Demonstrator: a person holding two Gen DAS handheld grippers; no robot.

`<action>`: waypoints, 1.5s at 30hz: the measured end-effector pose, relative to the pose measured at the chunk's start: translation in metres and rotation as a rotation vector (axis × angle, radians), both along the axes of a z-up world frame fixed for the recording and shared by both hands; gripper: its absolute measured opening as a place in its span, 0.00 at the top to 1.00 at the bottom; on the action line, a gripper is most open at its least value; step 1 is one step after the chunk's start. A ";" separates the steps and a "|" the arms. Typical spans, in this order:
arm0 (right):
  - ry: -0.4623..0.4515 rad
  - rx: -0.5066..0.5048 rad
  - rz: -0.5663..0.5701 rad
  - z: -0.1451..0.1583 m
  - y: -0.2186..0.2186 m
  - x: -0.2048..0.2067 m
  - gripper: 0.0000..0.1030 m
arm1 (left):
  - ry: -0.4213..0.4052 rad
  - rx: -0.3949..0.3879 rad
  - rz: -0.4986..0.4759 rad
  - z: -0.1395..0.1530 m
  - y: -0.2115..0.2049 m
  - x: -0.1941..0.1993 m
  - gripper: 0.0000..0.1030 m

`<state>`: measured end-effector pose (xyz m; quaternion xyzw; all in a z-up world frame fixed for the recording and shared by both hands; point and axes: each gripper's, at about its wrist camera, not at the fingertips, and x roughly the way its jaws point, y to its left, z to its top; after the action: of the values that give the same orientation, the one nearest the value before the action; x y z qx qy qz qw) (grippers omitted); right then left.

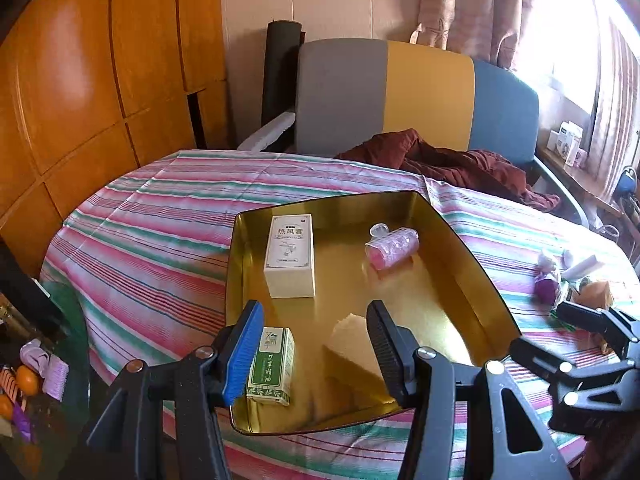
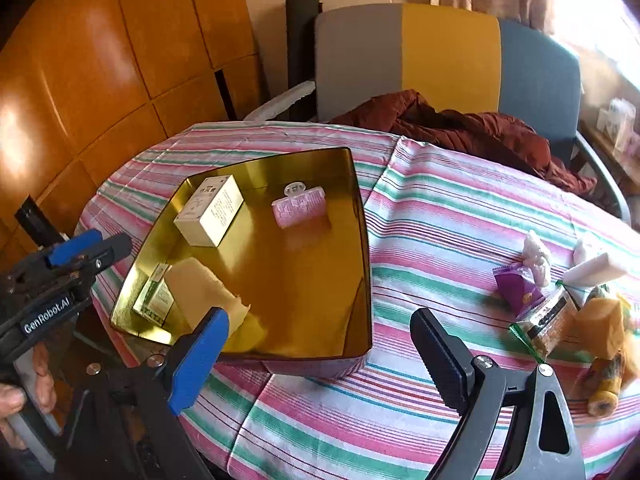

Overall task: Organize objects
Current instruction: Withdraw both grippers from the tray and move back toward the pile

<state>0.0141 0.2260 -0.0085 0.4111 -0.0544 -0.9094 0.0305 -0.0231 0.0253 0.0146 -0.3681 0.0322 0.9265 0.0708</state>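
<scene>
The landmark is taken to be the gold tin (image 2: 360,240), set on the striped cloth (image 2: 420,208) of the counter. Inside it are seen a white box (image 2: 210,210), a pink roller (image 2: 298,206), a green box (image 2: 154,300) and a pale sponge piece (image 2: 204,292). What remains to be sorted is judged to be the loose cluster well to the right of the tin: a purple packet (image 2: 516,288), a white tube (image 2: 596,270), a clear snack bag (image 2: 548,322) and an orange wrapped item (image 2: 606,316). Of these, the snack bag lies nearest the right tongs (image 2: 320,356), up and to the right of them, its long axis slanted from lower left to upper right. The right tongs are held wide apart with nothing between them. The left tongs (image 1: 316,344) hang over the tin's near left corner, parted and empty, the green box lying just behind the blue pad. The right hand is thus judged the better placed. Behind the tin a dark red garment (image 2: 460,128) is draped by a three-coloured chair (image 2: 448,52); wooden panels (image 2: 100,80) stand to the left.
</scene>
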 end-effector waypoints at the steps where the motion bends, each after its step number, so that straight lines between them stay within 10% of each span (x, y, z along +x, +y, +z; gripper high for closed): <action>1: 0.000 0.008 0.006 -0.001 -0.004 0.001 0.10 | 0.004 0.001 -0.002 0.000 0.000 0.001 0.47; 45: -0.009 -0.013 -0.164 -0.015 0.064 0.019 0.10 | 0.030 -0.134 -0.112 -0.001 0.043 0.019 0.47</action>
<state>0.0330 0.2900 -0.0239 0.4093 -0.0940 -0.9066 -0.0416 -0.0037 0.0679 0.0134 -0.3559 0.1158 0.9222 0.0975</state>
